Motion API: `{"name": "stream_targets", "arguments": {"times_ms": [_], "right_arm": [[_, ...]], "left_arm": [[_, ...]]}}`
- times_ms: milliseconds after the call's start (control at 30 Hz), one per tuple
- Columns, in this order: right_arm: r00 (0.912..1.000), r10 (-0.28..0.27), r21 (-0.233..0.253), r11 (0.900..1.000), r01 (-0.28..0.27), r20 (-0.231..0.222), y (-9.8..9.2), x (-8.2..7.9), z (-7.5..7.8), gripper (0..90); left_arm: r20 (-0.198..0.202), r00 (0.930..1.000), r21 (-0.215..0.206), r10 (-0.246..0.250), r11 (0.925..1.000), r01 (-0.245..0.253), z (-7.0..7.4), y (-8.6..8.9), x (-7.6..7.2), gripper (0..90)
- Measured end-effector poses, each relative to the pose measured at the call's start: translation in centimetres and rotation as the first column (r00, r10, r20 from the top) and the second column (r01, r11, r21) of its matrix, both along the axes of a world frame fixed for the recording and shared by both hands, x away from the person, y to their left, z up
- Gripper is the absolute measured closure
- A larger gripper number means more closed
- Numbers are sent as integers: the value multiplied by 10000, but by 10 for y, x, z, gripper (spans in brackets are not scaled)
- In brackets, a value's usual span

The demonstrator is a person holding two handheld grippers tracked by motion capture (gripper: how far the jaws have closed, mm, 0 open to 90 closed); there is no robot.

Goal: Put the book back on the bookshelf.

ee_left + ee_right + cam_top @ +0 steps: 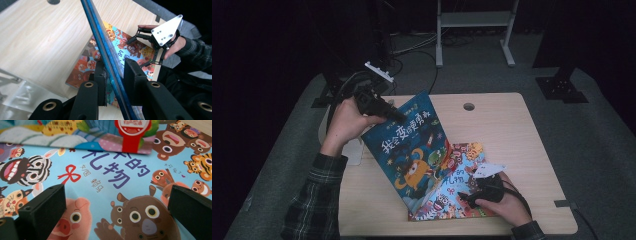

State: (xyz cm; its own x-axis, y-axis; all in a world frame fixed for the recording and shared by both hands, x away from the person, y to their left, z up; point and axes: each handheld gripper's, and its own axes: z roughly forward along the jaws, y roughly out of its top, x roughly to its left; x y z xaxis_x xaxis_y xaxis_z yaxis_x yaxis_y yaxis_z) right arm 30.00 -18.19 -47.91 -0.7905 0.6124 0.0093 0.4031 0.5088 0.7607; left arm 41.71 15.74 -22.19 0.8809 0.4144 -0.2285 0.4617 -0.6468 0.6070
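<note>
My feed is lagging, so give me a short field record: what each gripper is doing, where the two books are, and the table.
left gripper: shut on the blue book's edge, lifting it
blue book: tilted up on its lower edge, leaning over the animal book
right gripper: jaws open, resting over the animal book's cover
animal book: flat on the table, partly under the blue book
table: light wood, round hole near far edge

Upper book (409, 145): dark blue cover, white characters, orange monster, green creature. Lower book (459, 187): light blue cover, purple characters, red bow, brown bears, pink pig, striped zebra, orange tigers. Table (502, 130): pale wood grain. Sleeve (314, 200): dark green plaid. Grippers black, grey plates.
</note>
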Motion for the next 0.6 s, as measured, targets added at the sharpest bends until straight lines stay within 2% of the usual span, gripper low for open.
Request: {"name": "stream_targets", "arguments": {"times_ms": [133,200,300,333,367,467,600], "right_arm": [[10000,-56,5,10000,56,-40,0,0,0,9],[10000,-54,10,10000,54,-40,0,0,0,10],[10000,-46,9,10000,46,0,0,0,0,9],[10000,-44,9,10000,44,2,0,0,0,10],[10000,-44,9,10000,44,2,0,0,0,10],[10000,-52,9,10000,52,-21,0,0,0,10],[10000,-57,8,10000,57,-27,-1,0,0,10]], "left_arm": [[464,9984,348,-320,9989,304,18,-17,-7,759],[525,9973,442,-508,9978,485,22,-23,-10,773],[543,9965,544,-643,9966,613,25,-29,-13,788],[494,9943,675,-947,9935,912,27,-34,-15,791],[494,9943,675,-947,9935,912,27,-34,-15,796],[339,9898,657,-1385,9885,1361,29,-43,-20,809],[284,9869,701,-1590,9852,1567,31,-50,-23,819]]}}
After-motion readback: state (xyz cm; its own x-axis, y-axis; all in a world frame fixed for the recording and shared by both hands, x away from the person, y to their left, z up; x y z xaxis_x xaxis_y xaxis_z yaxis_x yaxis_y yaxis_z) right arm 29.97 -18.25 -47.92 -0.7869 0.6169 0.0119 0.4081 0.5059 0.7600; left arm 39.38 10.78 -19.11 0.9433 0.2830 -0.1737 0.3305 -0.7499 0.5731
